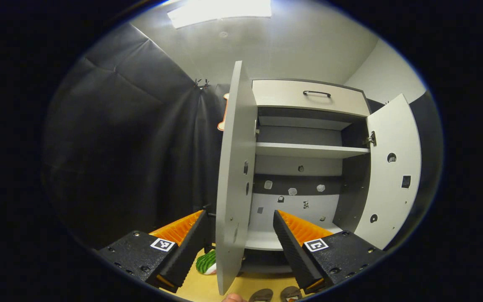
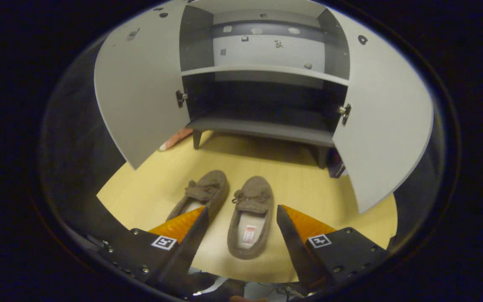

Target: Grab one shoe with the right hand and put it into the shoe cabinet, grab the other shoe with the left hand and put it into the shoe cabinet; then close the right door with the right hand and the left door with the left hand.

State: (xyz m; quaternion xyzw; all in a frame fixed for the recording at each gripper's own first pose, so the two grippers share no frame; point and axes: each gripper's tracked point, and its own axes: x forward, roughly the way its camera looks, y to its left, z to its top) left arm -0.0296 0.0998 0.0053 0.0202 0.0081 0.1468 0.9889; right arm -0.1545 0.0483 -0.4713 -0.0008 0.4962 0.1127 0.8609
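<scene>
Shoes (image 2: 250, 216) lie side by side on the yellow floor (image 2: 292, 176) before the open cabinet (image 2: 262, 126), the right gripper (image 2: 241, 218) spread empty over one, the left gripper (image 1: 239, 220) spread astride the left door's edge (image 1: 233, 180).

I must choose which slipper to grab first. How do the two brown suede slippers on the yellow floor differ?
The right brown suede slipper lies between the right gripper's open fingers, its whole insole visible. The left brown suede slipper lies beyond one finger, partly hidden, angled slightly. Both share colour, a bow, and toes pointing toward the white shoe cabinet.
</scene>
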